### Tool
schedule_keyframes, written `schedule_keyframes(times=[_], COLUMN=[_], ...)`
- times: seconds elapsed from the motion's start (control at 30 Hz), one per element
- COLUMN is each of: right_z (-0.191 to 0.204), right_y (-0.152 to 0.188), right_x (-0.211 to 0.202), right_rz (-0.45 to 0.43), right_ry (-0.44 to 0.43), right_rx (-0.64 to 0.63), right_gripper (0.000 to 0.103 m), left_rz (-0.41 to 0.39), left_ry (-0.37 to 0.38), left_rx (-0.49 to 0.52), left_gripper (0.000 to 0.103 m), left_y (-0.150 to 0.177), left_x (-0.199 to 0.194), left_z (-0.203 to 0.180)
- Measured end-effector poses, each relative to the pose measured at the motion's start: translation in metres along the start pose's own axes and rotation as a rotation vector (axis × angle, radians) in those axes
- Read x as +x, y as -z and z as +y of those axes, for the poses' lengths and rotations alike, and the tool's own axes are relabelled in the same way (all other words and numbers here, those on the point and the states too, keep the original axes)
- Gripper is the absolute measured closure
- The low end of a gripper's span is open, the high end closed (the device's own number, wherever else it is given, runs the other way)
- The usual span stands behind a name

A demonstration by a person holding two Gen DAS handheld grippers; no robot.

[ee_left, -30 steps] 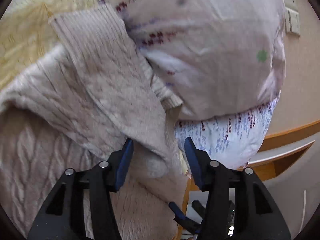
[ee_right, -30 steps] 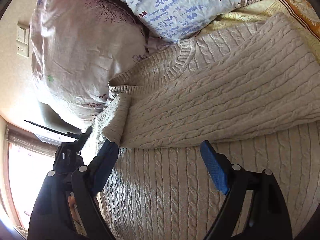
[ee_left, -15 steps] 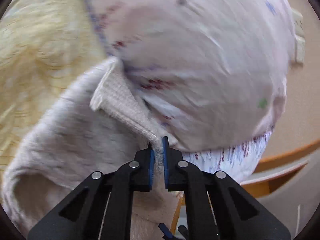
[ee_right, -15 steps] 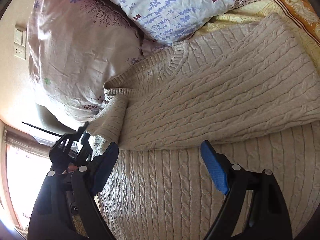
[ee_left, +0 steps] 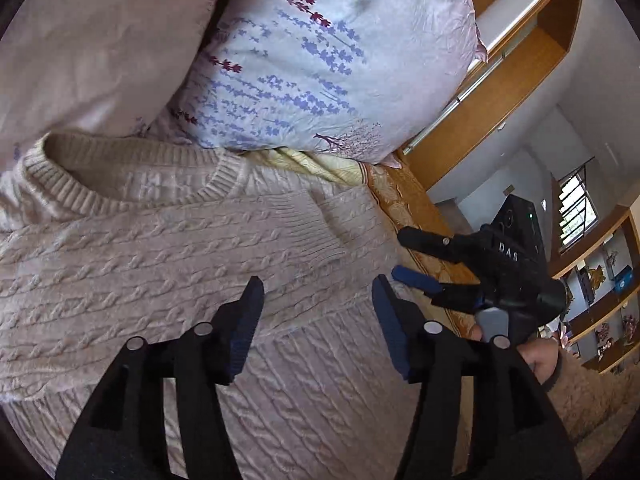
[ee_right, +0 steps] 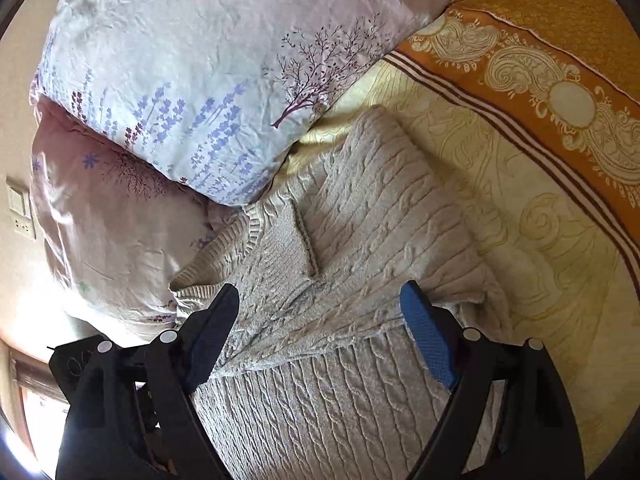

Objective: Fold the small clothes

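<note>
The sweater lies flat on the bed, its neckline against the pillows ahead of both sets of jaws. Both sleeves are already laid across the chest, so the step in hand looks like the pause between the sleeve folds and the body fold.

The left gripper hovers over the folded sleeve with its jaws opening, about half wide, and nothing between them; the knit lies below the pads, not pinched. The right gripper hangs over the sweater's right edge, jaws wide and closing slightly, also empty. In the left view it shows just right of the left jaws, held by a hand beyond the sweater's side.

The next move probably calls for both grippers to go back to the hem, which lies below the jaws and out of both views. Each would pinch a corner through both layers, and the two would carry the lower half up toward the collar together, so the sleeves stay trapped inside.

The sweater is a thick beige cable knit with a ribbed round collar. The cuff ahead of the right jaws lies at a slant with its ribbing turned up a little. It should drape heavily and hold a fold, though bulk at the sleeves may leave the stack uneven.
</note>
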State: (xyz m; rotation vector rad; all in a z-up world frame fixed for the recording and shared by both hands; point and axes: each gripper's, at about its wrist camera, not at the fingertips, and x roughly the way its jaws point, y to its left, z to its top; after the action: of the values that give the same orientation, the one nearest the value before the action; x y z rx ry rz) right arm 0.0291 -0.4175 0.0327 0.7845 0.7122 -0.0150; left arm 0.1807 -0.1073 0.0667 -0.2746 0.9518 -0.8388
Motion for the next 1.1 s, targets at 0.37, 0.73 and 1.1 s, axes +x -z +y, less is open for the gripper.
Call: schedule_keyframes(times=[0.37, 0.73, 1.1], right_z=[0.027, 0.033, 0.04], right_y=[0.0, 0.007, 0.003], right_x=[0.053, 0.063, 0.06], right_rz=[0.119, 0.137, 0.116], right_ry=[0.09, 0.132, 0.096], right_rx=[-0.19, -0.237, -0.235], right_gripper=[0.057, 0.081, 0.093], left_rz=[-0.167, -0.081, -0.083], left_ry=[-0.517, -0.603, -0.63], left_rx=[-0.318, -0.293, -0.262], left_gripper=[0.039, 0.039, 0.043], left_y=[0.074, 0.091, 0.078], left_x=[-0.153, -0.14, -0.126], left_z=[0.137, 0.159, 0.166])
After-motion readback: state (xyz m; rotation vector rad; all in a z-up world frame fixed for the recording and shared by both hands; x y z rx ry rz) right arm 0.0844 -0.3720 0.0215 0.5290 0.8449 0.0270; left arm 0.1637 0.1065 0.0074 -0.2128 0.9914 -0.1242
